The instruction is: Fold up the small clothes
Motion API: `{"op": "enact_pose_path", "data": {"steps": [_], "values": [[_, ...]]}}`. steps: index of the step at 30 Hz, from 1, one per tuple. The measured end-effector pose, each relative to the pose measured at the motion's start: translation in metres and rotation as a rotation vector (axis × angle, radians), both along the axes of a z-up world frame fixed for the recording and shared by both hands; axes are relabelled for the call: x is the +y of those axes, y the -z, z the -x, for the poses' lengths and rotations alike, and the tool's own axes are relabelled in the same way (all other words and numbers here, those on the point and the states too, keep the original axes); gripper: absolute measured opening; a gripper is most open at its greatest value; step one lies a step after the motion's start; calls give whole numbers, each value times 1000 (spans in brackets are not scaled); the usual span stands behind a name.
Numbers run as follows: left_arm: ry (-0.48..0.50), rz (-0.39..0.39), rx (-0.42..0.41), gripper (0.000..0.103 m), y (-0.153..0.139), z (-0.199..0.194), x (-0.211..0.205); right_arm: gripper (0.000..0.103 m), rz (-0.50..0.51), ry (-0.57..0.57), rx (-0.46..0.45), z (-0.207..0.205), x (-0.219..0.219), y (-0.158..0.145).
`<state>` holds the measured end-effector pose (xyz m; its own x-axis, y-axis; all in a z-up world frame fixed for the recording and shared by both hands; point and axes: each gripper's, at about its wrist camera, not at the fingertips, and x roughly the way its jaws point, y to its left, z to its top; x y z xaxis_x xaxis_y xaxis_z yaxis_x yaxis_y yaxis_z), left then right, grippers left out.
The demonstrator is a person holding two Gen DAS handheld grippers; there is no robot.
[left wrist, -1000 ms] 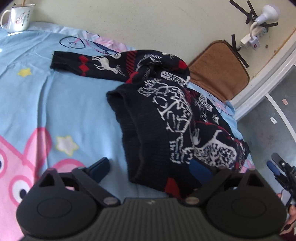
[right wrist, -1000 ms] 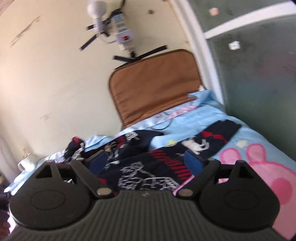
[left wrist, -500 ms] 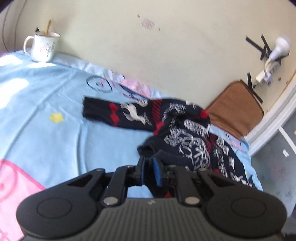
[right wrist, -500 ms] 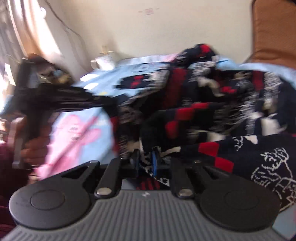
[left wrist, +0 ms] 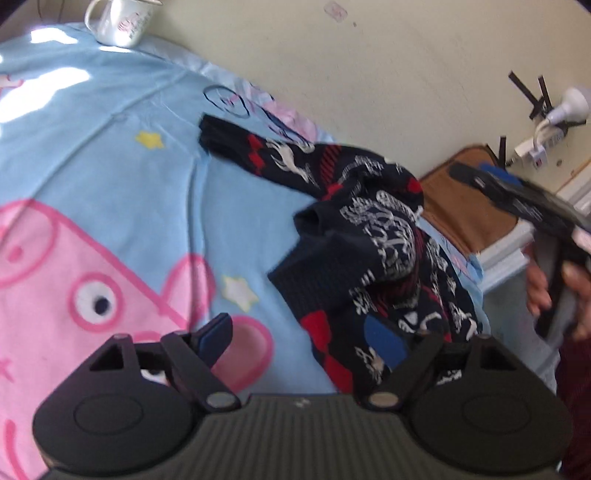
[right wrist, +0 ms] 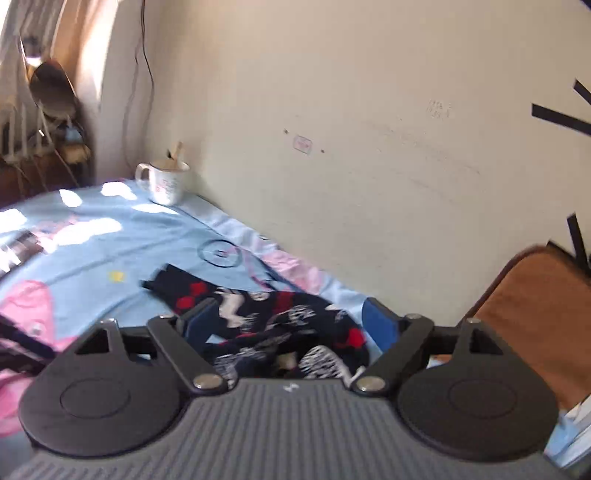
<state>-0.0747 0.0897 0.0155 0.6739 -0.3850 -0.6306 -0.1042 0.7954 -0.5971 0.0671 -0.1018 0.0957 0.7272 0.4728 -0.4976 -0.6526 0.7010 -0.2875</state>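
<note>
A dark knitted sweater (left wrist: 351, 240) with white reindeer and red diamonds lies bunched on the blue cartoon sheet (left wrist: 110, 166), one sleeve (left wrist: 258, 151) stretched toward the wall. My left gripper (left wrist: 301, 336) hovers over its near hem, jaws opening; the hem's red edge lies between them, unpressed. My right gripper (right wrist: 291, 321) hangs above the sweater (right wrist: 266, 317), jaws opening, cloth below them but not gripped. In the left wrist view the right gripper (left wrist: 517, 195) shows at the right, held by a hand (left wrist: 576, 288).
A white mug (right wrist: 166, 181) stands on the sheet by the wall, also in the left wrist view (left wrist: 122, 22). A brown cushion (right wrist: 535, 314) leans at the bed's right end. A lamp and power strip (left wrist: 554, 118) are taped to the wall.
Both grippers were shut half a second ago and now stand open. The right one has swung and rolled to face along the bed toward the mug. The sweater is more bunched.
</note>
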Motion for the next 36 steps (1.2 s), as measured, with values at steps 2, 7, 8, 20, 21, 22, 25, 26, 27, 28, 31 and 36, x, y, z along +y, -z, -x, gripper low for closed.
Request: {"op": "enact_pose_path", "data": {"steps": [2,7,8,20,21,22,25,26,27,28,31,36], "values": [[51,6,16,86,4,-5,-19,87,126,50,13,-46,31,23],[131,-26,-19,94,5,-15,-57,76,322,59,122,-107,75,84],[133,-48,-31,89,5,-17,-61,40,305,57,139,-111,76,88],[110,-15,-71,12,18,-20,-50,11,-416,600,101,-34,-168,-13],[118,-25,-82,12,17,-21,-51,11,-409,661,102,-16,-189,-6],[127,-31,-88,13,15,-21,-52,12,-397,717,117,0,-207,2],[148,-34,-82,34,15,-24,-54,32,-307,832,213,45,-242,34],[154,-27,-84,40,15,-25,-54,47,-271,854,219,56,-247,41],[164,-17,-92,49,15,-25,-55,52,-239,872,209,65,-244,51],[174,-21,-96,55,14,-26,-58,52,-225,873,200,70,-245,50],[192,-66,-114,75,9,-27,-67,52,-295,750,198,70,-233,26],[192,-78,-130,89,9,-23,-70,92,-303,358,157,18,-153,-10]]}}
